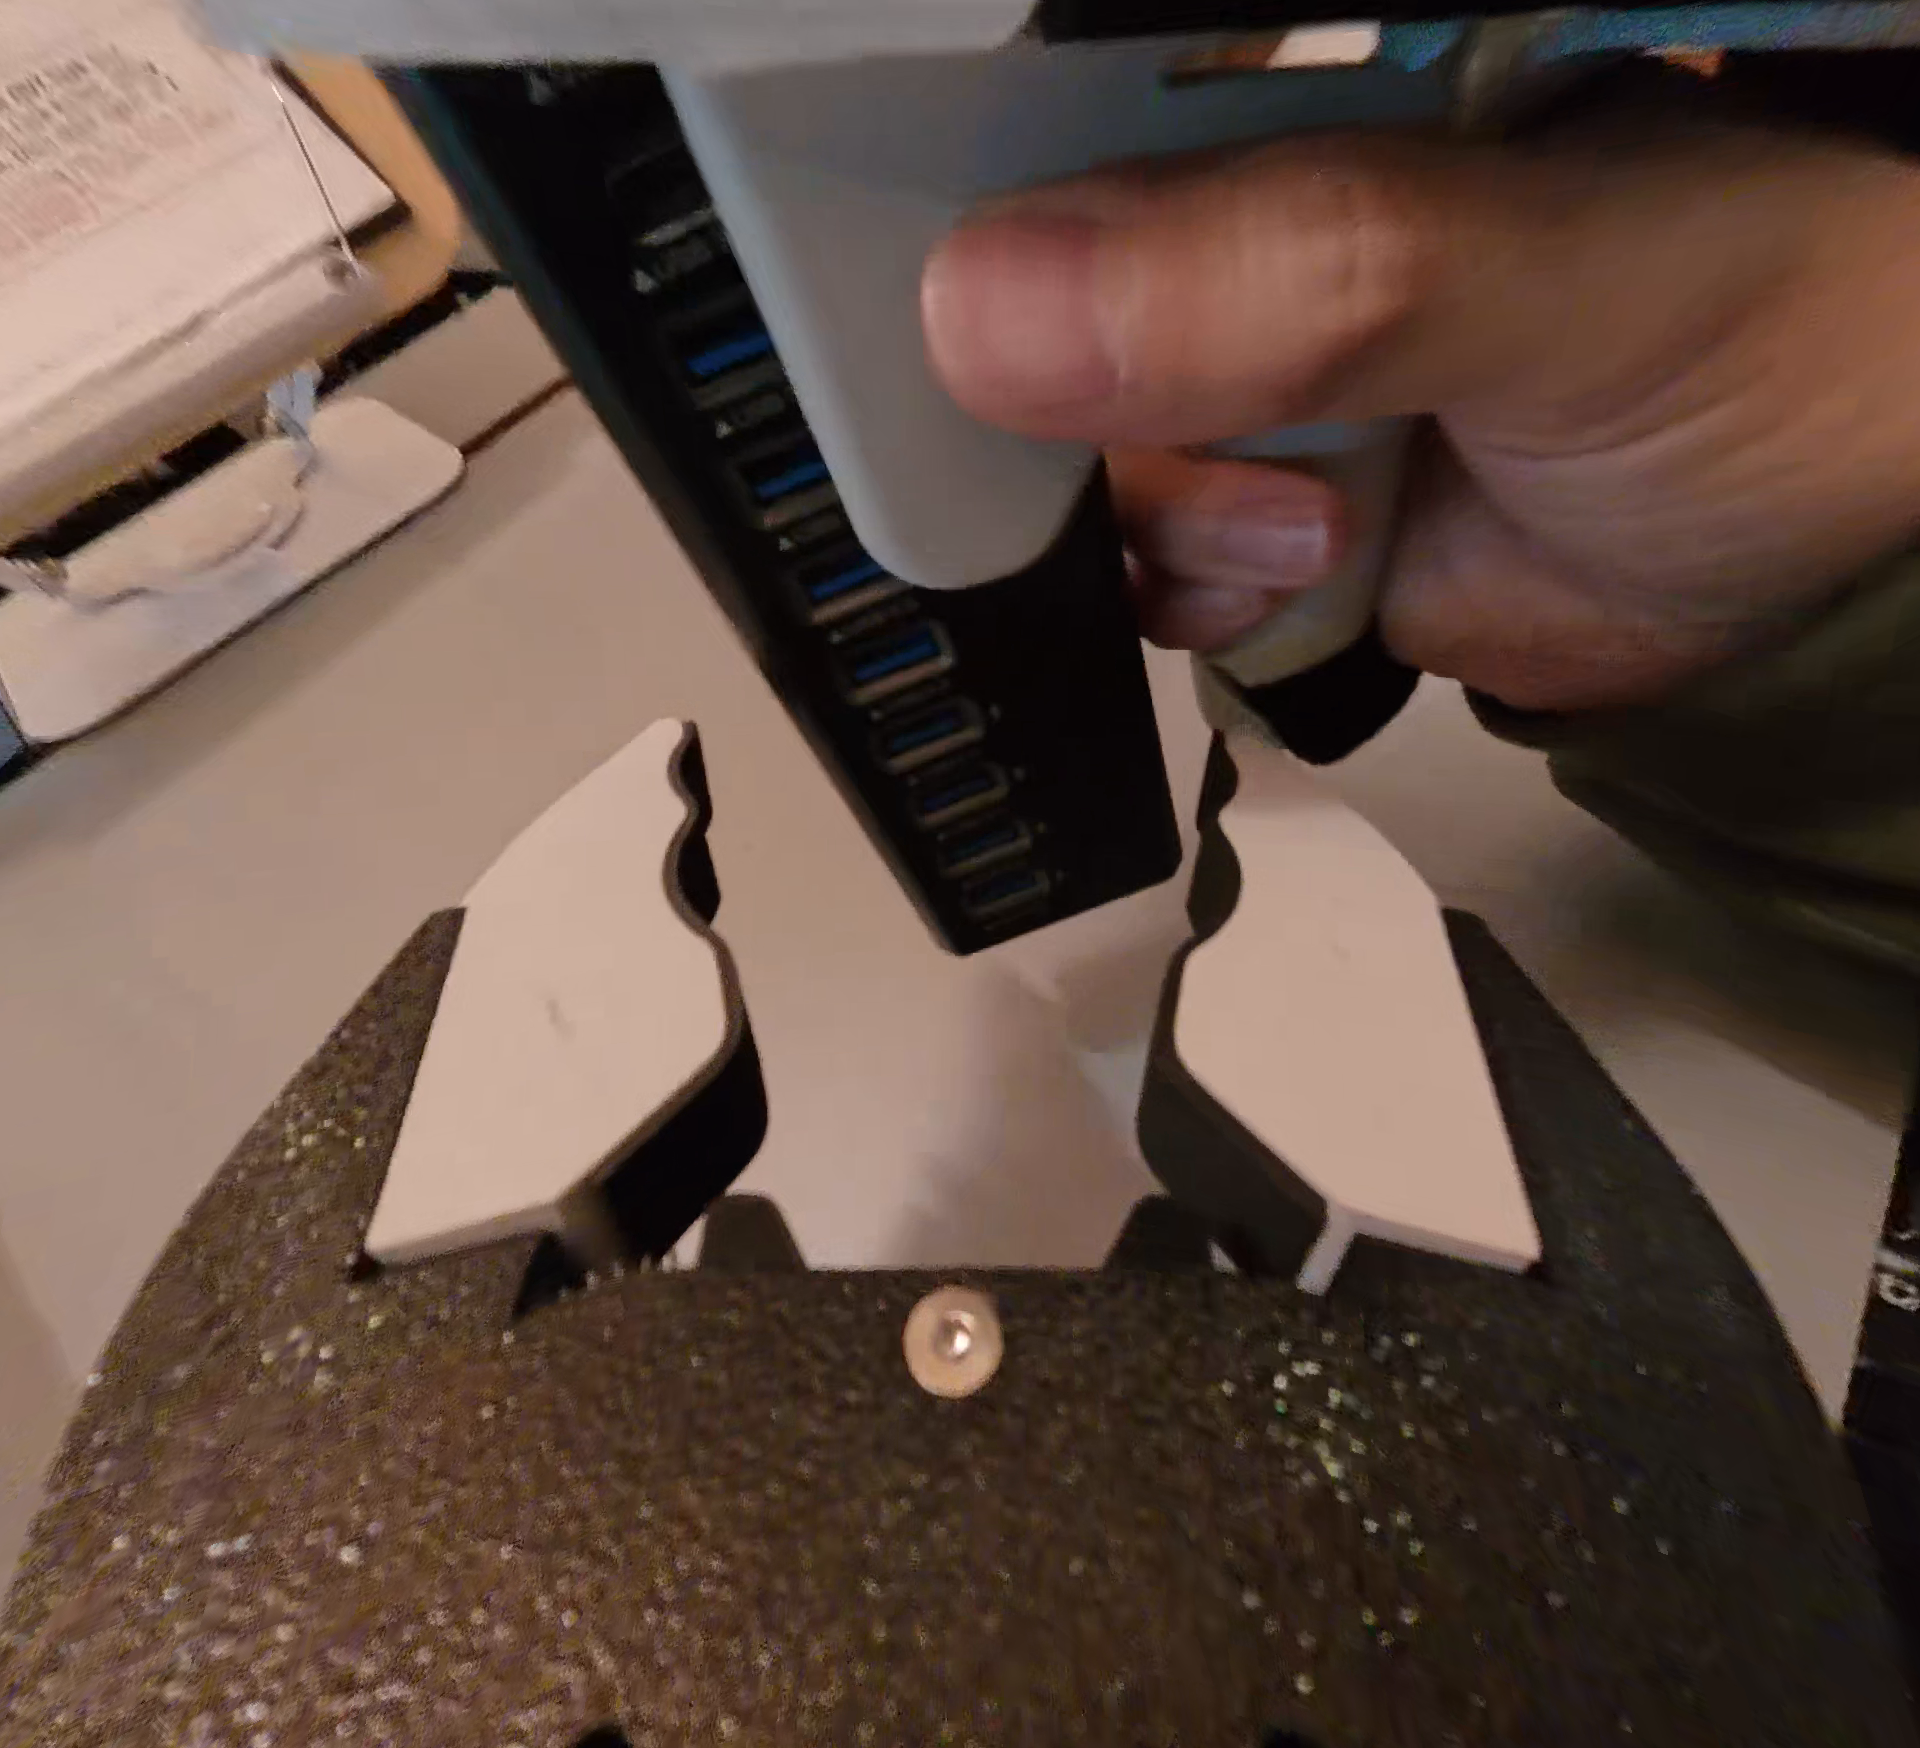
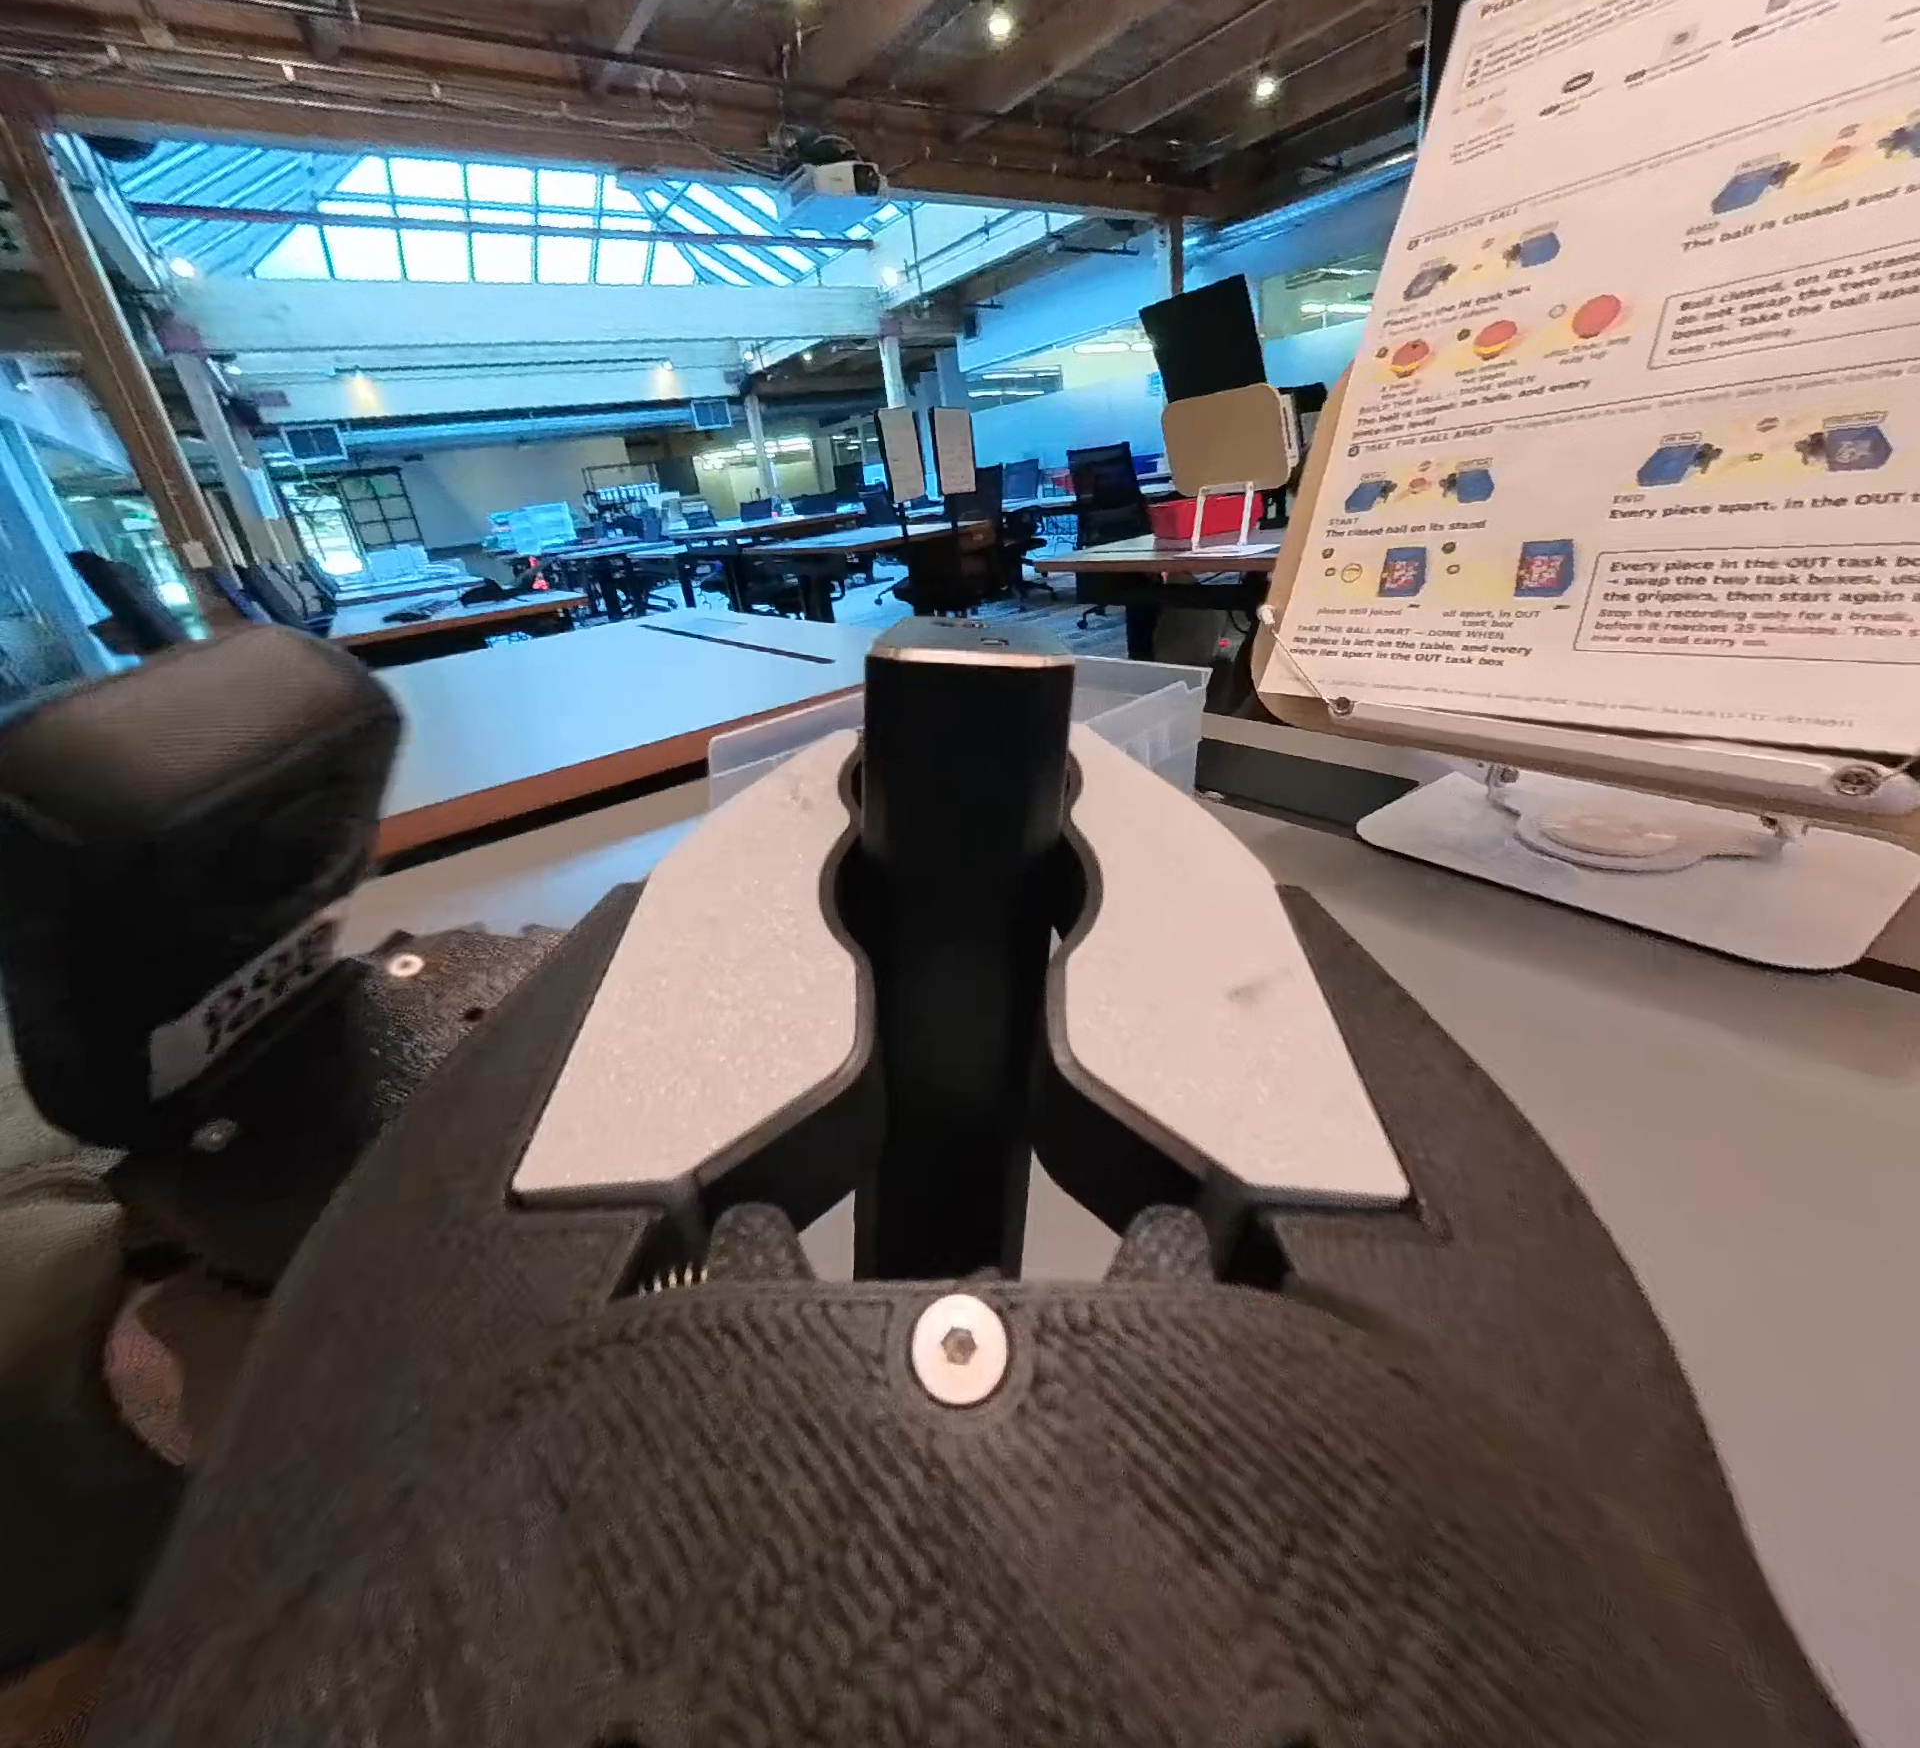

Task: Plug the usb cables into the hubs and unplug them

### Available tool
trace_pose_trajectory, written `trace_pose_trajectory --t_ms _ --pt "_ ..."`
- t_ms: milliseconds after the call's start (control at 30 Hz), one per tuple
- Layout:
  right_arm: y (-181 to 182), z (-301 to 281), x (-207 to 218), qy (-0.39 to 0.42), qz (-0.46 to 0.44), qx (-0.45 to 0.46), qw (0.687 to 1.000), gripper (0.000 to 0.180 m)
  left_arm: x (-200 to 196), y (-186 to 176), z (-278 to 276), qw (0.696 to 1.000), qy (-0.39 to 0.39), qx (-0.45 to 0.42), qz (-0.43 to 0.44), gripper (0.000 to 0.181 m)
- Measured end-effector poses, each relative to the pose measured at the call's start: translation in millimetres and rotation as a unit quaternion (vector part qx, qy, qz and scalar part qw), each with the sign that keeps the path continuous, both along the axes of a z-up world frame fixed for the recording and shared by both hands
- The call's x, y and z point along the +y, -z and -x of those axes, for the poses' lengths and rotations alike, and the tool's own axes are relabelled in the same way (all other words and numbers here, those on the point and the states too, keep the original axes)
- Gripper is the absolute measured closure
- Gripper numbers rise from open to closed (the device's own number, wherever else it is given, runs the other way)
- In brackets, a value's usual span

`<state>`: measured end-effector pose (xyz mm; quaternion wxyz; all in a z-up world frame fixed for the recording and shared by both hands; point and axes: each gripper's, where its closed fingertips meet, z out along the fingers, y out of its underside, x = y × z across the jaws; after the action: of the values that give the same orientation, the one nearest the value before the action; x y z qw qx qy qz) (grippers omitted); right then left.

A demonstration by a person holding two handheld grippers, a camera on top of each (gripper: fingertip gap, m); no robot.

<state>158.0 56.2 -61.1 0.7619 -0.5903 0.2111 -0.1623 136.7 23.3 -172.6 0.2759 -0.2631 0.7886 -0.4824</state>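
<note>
A long black USB hub (image 1: 1081,722) with a row of blue ports hangs tilted over the white table. My right gripper is shut on it, and one of its white fingers (image 1: 883,327) covers the hub's upper ports. My left gripper (image 1: 951,753) is open, and the hub's lower end sits between its fingertips without touching them. In the right wrist view the hub (image 2: 966,919) stands up between the fingers of my right gripper (image 2: 966,763), which clamp its sides. The ports that show are empty. No cable is in view.
A person's hand (image 1: 1351,410) grips the right gripper's handle. An instruction sheet on a white stand (image 2: 1662,348) is at the right, also in the left wrist view (image 1: 125,171). A clear plastic box (image 2: 1143,711) sits behind the hub. The left gripper's black body (image 2: 177,867) is at the left. Across from one pair of fingers to the other is roughly 11 cm.
</note>
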Motion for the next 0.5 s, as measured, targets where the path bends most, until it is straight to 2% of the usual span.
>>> trace_pose_trajectory --t_ms 67,133,267,400,500 --pt "-2 2 2 0.016 0.014 -0.012 1.000 0.149 -3 10 -3 0.999 -0.018 0.022 -0.020 0.097" --pt "-2 6 7 0.013 0.041 -0.022 0.999 0.149 -6 18 -6 0.999 -0.026 0.023 -0.036 0.088" --pt "-1 11 13 0.018 0.074 -0.035 0.996 0.149 -4 15 -23 0.996 -0.070 -0.036 -0.048 0.103" --pt "-4 19 10 0.002 0.108 -0.079 0.991 0.147 -9 8 -23 0.998 -0.027 -0.053 -0.001 0.109" --pt "-8 36 8 -0.082 0.106 -0.102 0.986 0.132 -13 -1 -11 0.996 0.057 -0.062 0.031 0.112"
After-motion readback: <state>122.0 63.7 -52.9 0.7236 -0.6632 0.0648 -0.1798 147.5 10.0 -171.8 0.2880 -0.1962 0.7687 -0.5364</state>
